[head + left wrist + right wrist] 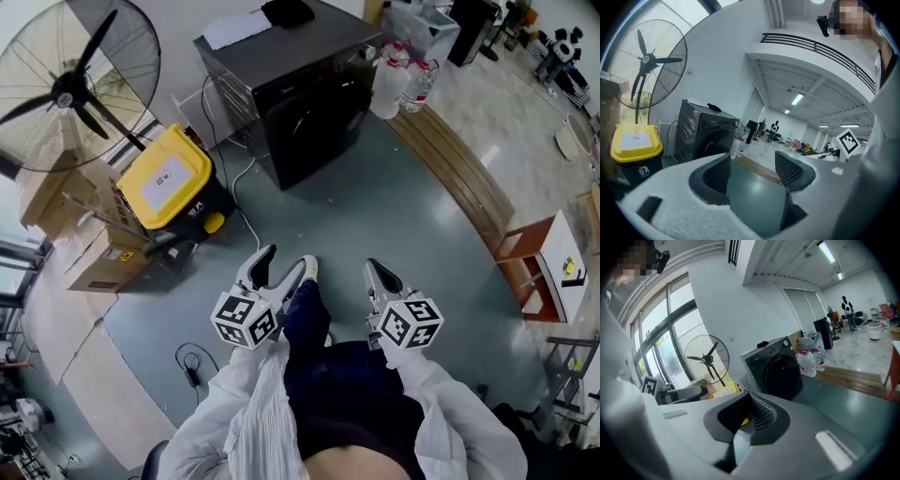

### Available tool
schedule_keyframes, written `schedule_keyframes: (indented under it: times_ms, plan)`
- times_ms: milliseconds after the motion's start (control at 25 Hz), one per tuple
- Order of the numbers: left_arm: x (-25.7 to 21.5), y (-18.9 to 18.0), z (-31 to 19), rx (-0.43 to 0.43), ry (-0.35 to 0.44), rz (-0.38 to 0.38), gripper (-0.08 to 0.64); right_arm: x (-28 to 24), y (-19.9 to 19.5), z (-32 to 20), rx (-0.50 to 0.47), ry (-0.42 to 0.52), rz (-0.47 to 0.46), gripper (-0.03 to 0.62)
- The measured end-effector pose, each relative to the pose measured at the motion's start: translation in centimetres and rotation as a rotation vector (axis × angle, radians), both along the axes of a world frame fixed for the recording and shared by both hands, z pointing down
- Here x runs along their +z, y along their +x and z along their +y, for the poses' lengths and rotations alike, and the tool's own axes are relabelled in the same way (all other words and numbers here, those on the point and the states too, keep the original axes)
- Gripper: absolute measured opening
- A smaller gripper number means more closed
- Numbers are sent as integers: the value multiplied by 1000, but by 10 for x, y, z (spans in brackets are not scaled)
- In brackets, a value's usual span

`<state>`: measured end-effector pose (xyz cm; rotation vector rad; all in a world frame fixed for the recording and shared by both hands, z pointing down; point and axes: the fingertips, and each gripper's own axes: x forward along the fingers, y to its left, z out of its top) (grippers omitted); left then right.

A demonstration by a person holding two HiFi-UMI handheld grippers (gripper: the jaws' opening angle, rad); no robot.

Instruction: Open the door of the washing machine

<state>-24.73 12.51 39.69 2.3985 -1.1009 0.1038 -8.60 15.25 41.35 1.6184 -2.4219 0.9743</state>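
We have not started yet. The washing machine (281,66) stands upright on the floor, well apart from us. Its round door (317,124) faces us and looks closed, though it is dark. Our left hand-held gripper (286,263) is spread wide, holding nothing. Our right hand-held gripper (381,274) is pinched together on nothing. Walking up and pulling the door are left.

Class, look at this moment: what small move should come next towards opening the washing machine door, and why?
Probably step forward toward the washing machine. Its door looks closed and lies across the floor from both grippers. The open left gripper seems readier to reach it than the shut right gripper.
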Motion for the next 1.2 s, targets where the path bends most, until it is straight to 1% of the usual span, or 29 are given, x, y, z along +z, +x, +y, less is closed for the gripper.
schedule_keyframes:
  times_ms: [200,360,480,600,680,800,920,1200]
  plan:
    - [-4,-5,-88,11,4,5,290,-14,-7,-90,5,30,1,12]
    - [-11,-3,-159,44,30,-15,290,-22,-6,-155,24,48,1,12]
    - [-9,0,-200,64,50,-23,290,-22,-1,-194,41,73,9,12]
    - [0,3,-234,85,36,-35,290,-20,2,-227,69,65,-25,12]
    - [9,7,-251,101,19,-59,290,-20,1,-244,70,57,-43,12]
    - [27,15,-269,122,-4,-95,290,-11,3,-265,46,45,-15,12]
    - [49,21,-288,134,-33,-149,290,8,4,-287,14,4,4,12]
    - [111,32,-357,88,-85,-262,290,59,8,-352,-87,-90,2,12]
